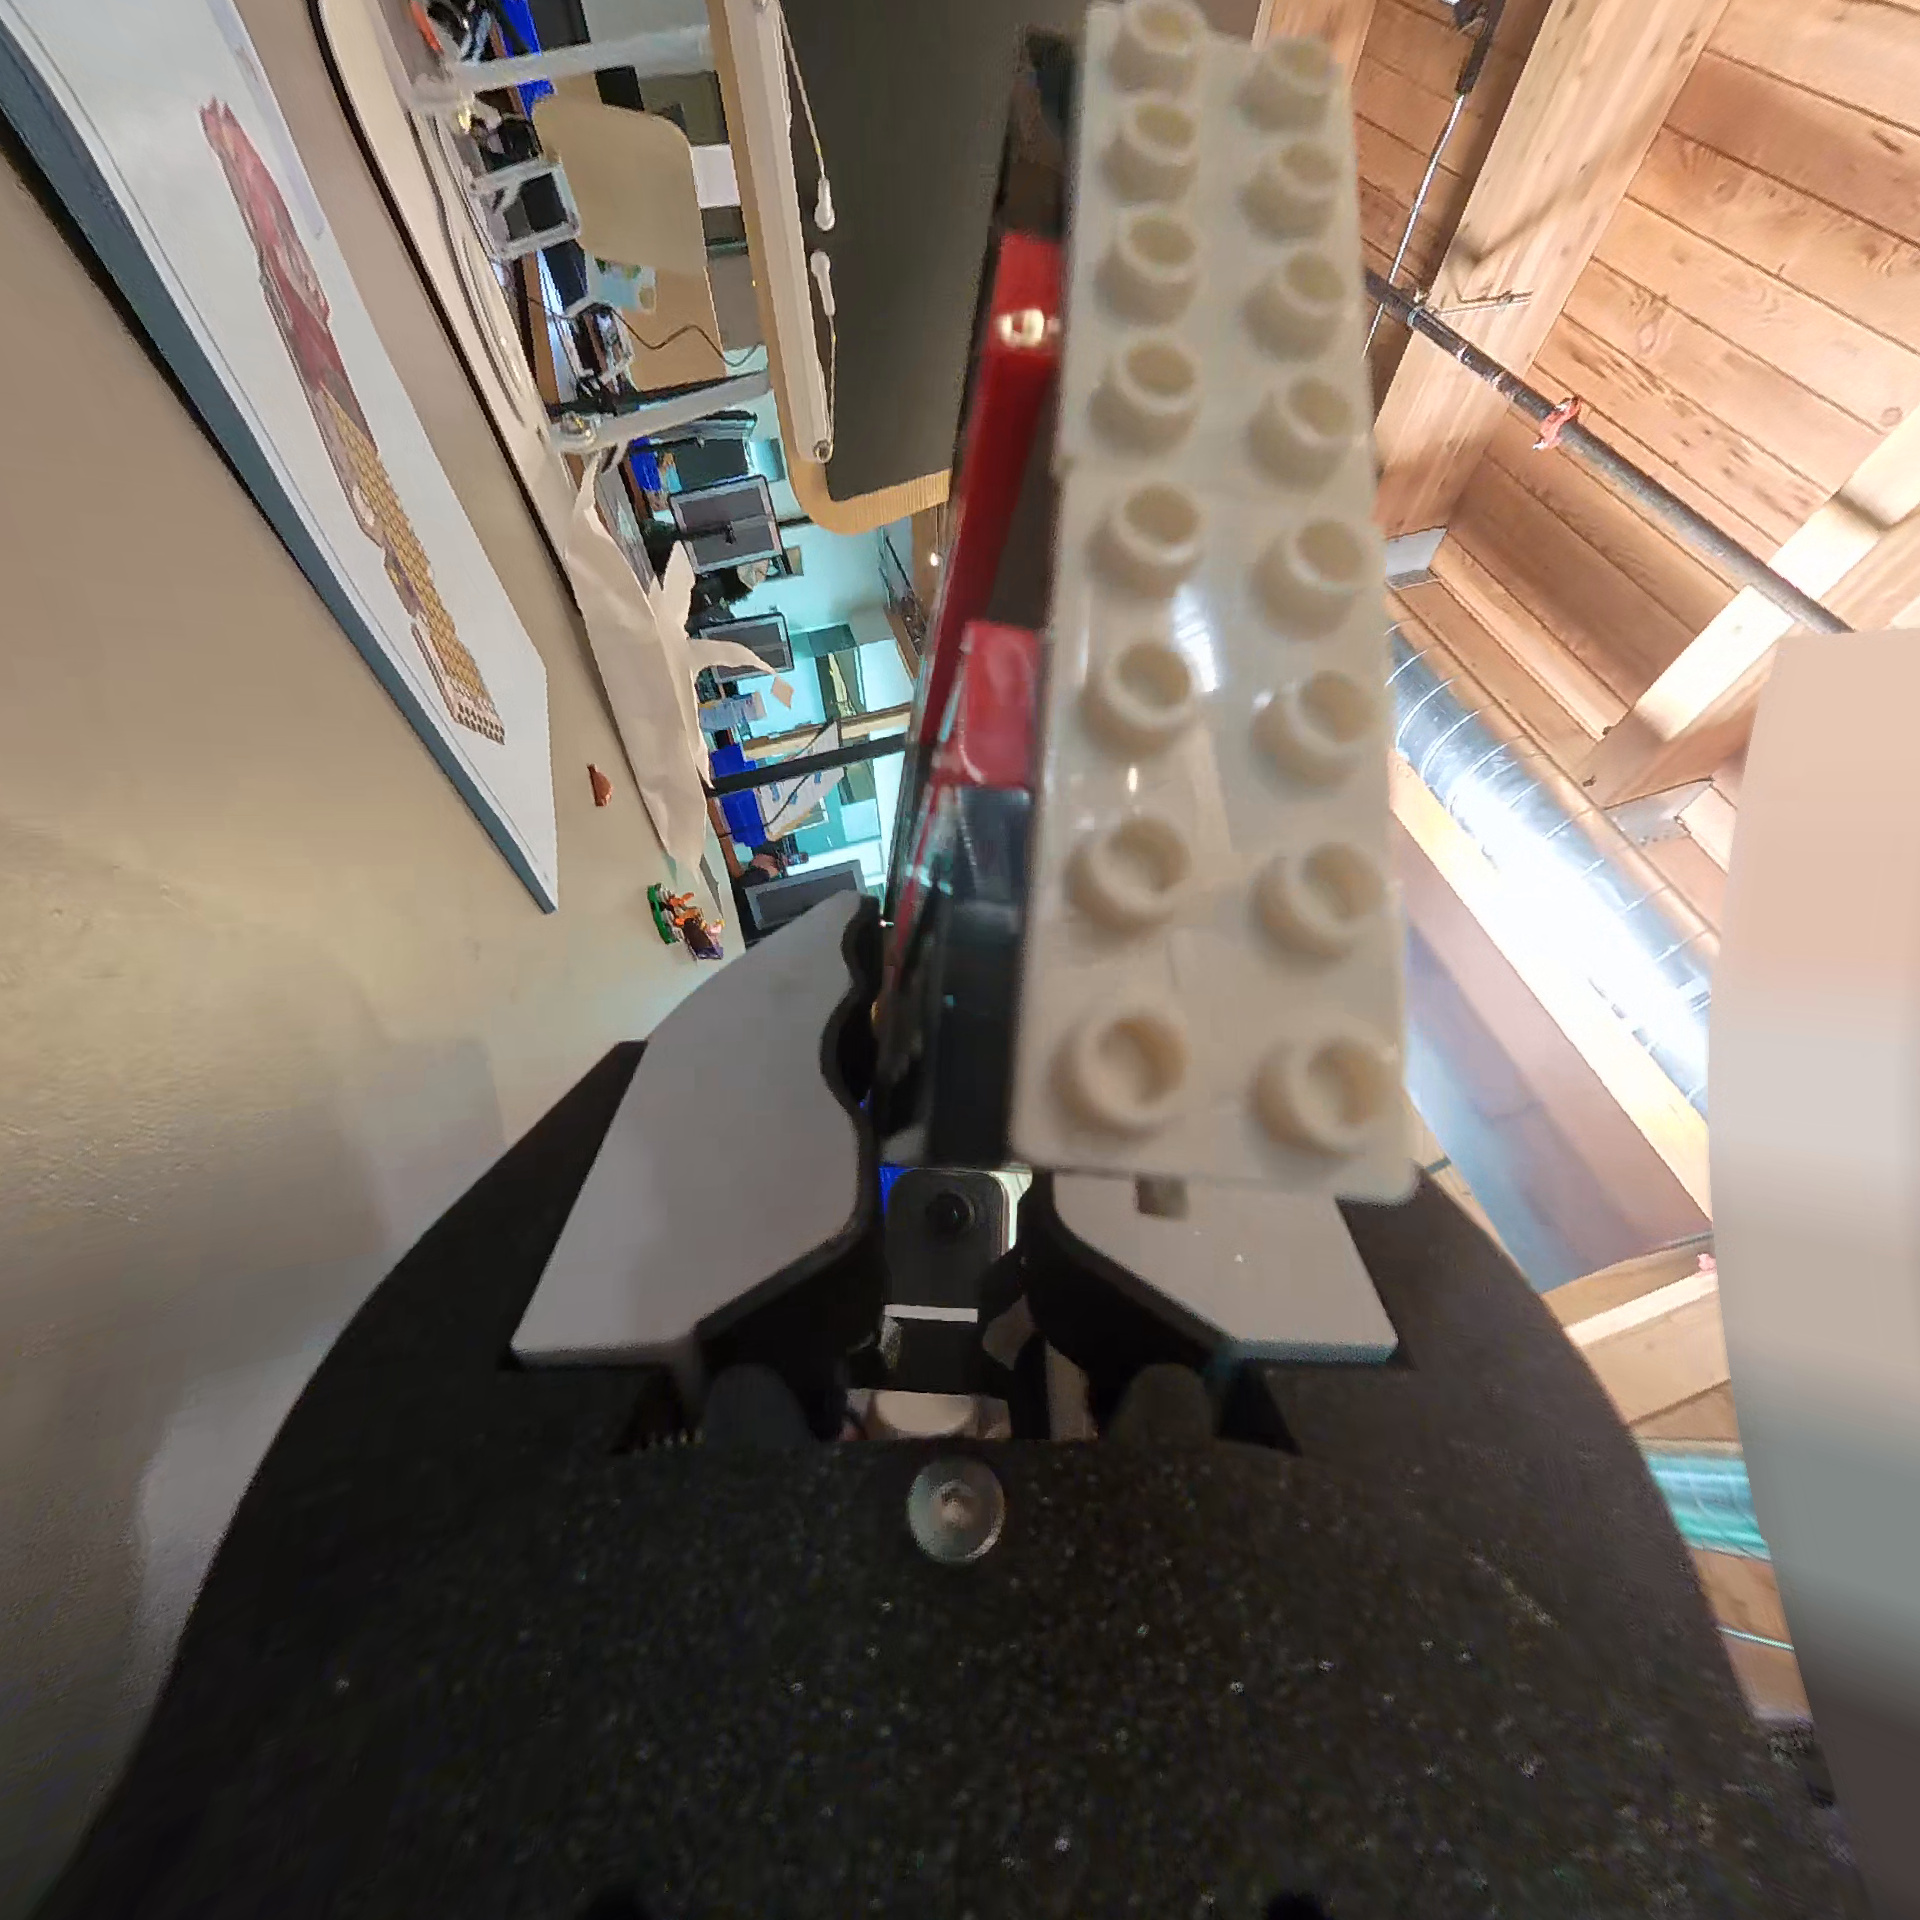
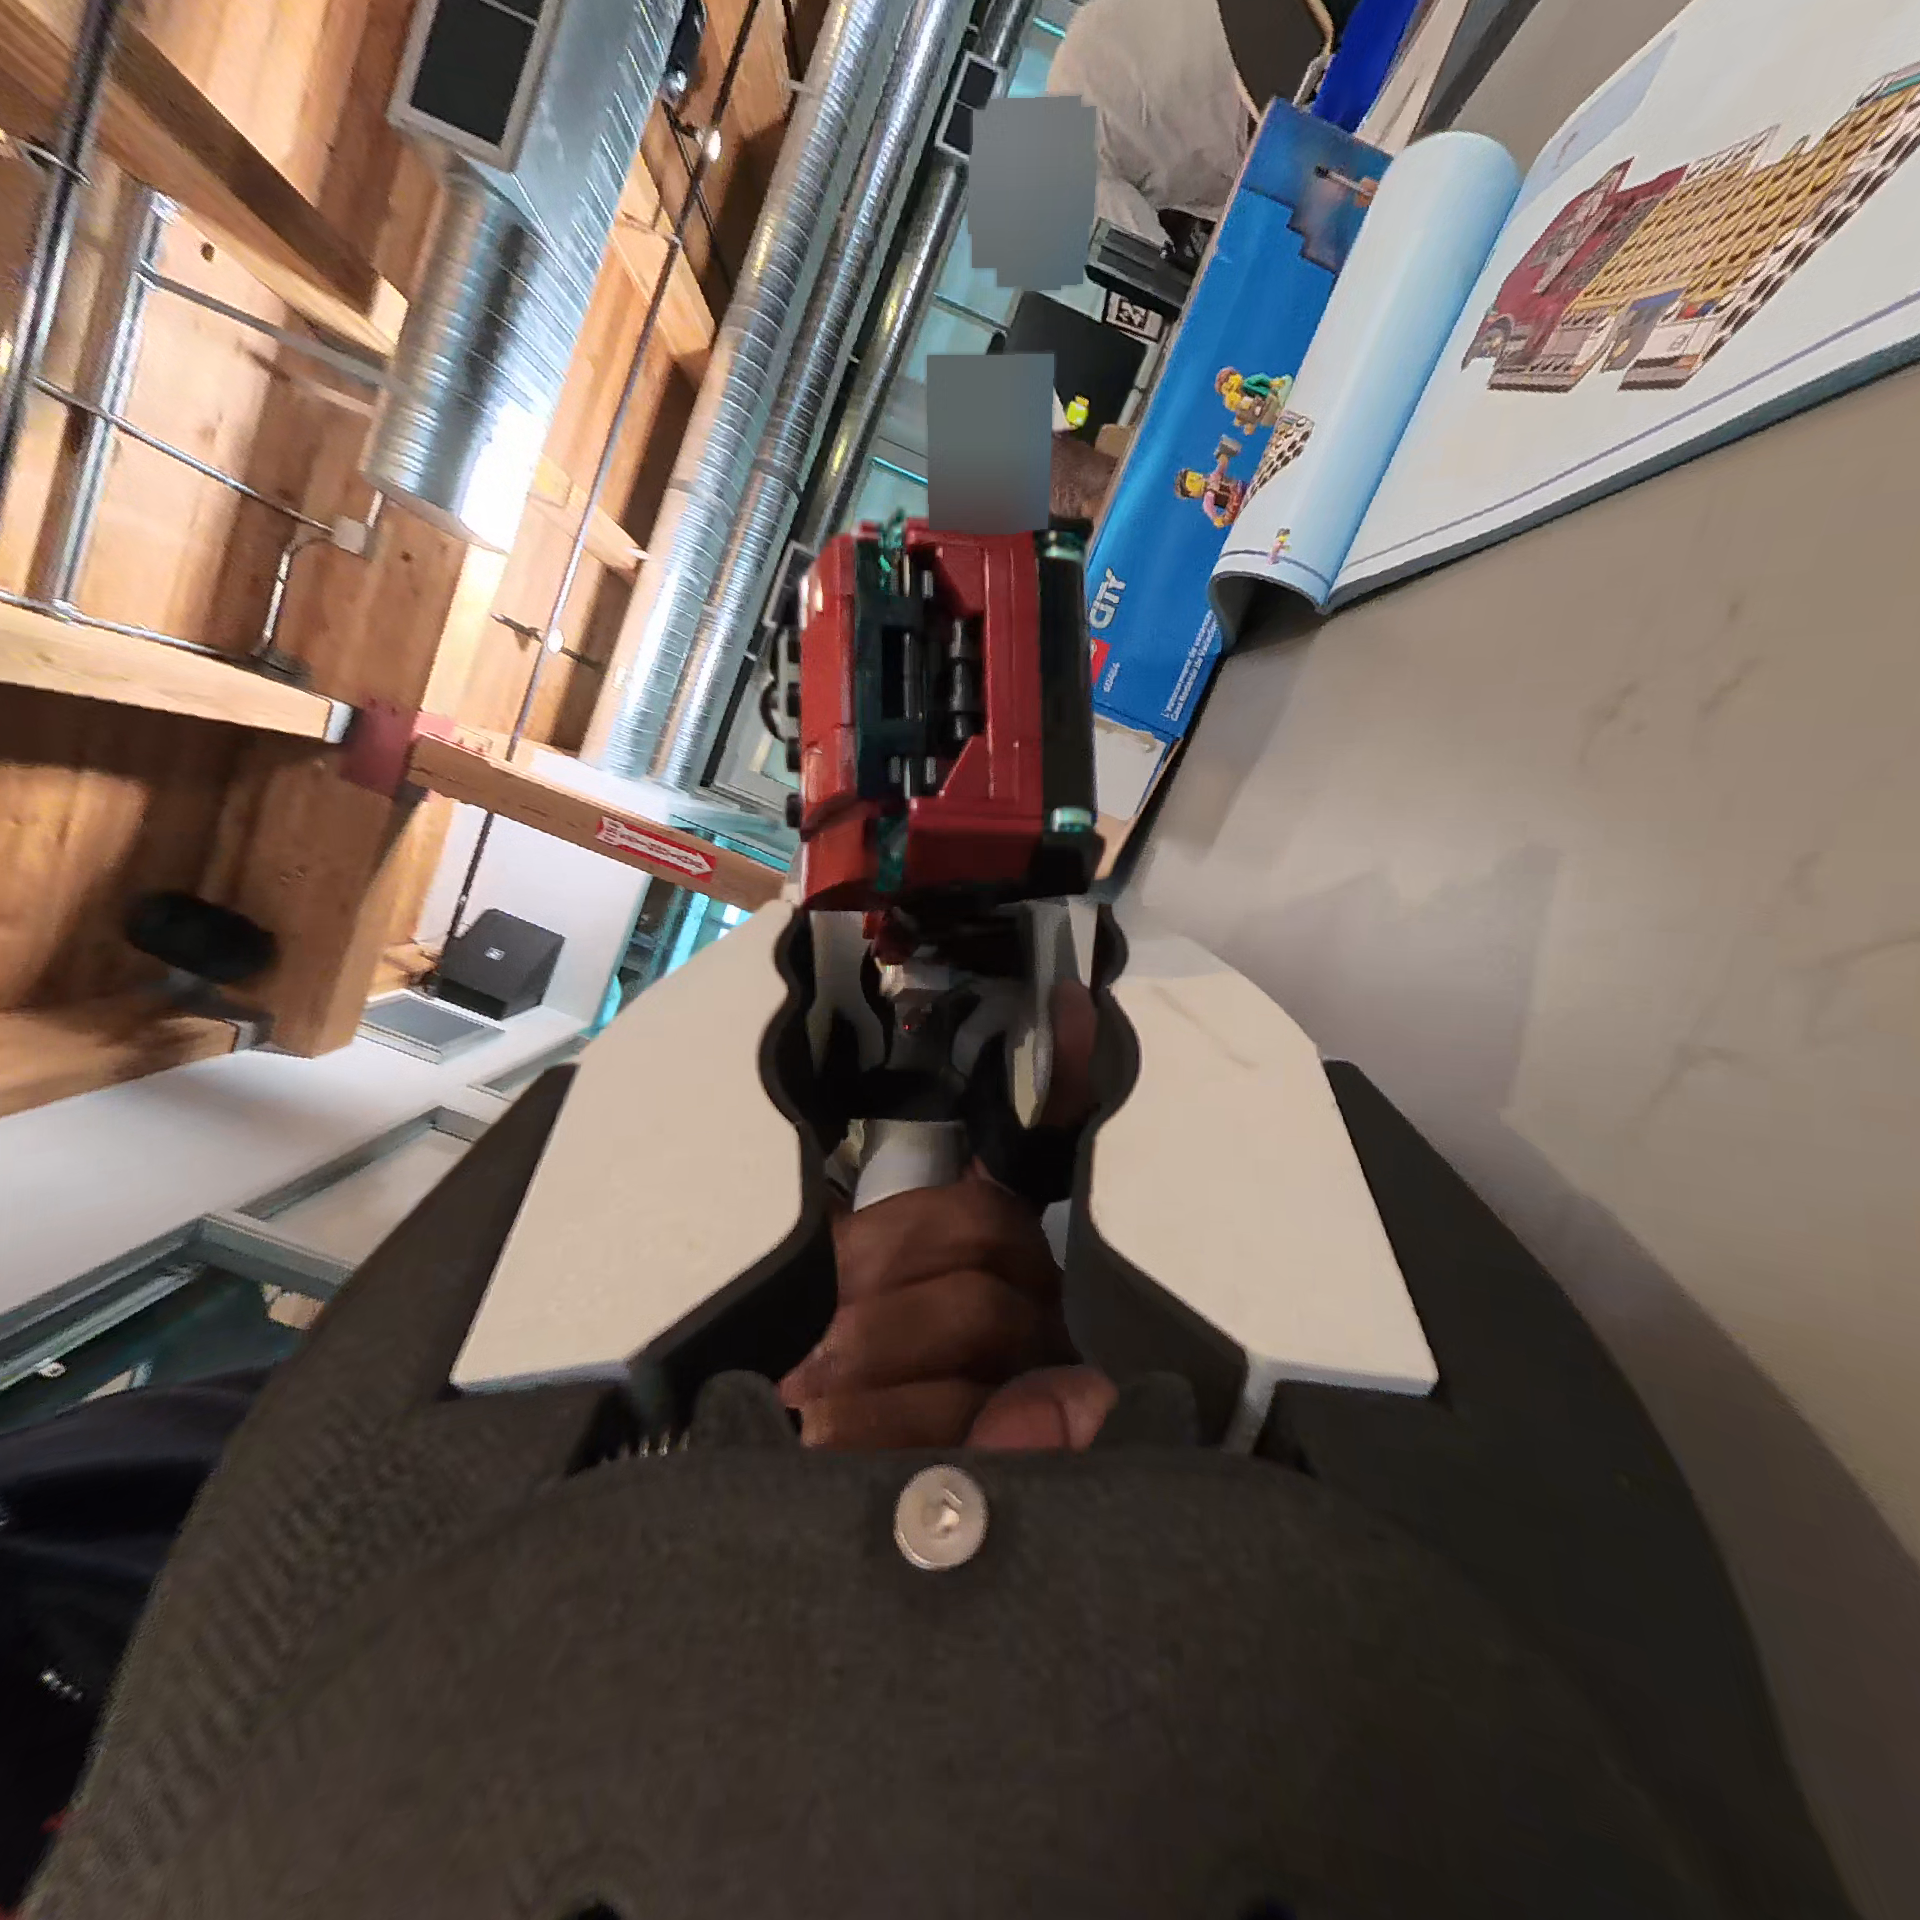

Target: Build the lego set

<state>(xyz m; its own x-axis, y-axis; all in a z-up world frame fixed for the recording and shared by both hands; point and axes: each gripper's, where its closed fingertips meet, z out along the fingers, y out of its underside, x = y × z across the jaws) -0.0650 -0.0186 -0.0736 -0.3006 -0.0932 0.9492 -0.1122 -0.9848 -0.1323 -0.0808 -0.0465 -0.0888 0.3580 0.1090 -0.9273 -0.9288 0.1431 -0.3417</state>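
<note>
My left gripper (image 1: 961, 997) is shut on a red and black brick model (image 1: 997, 707) with a long white studded plate (image 1: 1226, 623) on its side. The model stands out forward from the jaws, and the plate hides the right finger. In the right wrist view the same model (image 2: 966, 727) shows as a red block with black parts, just past my right gripper's (image 2: 945, 920) fingertips. The right jaws stand open about as wide as the model, and I see no pad pressed on it. Between them show the left gripper's white finger (image 2: 1023, 1049) and a hand (image 2: 935, 1309).
Both views are rolled sideways. The pale table (image 1: 208, 1039) carries an open instruction booklet (image 1: 343, 468), a small brown piece (image 1: 601, 784), a tiny figure build (image 1: 686, 920) and crumpled white paper (image 1: 644, 665). A blue box (image 2: 1226, 416) stands by the booklet (image 2: 1662, 312). My hands' fingertips stand some 4 cm from each other.
</note>
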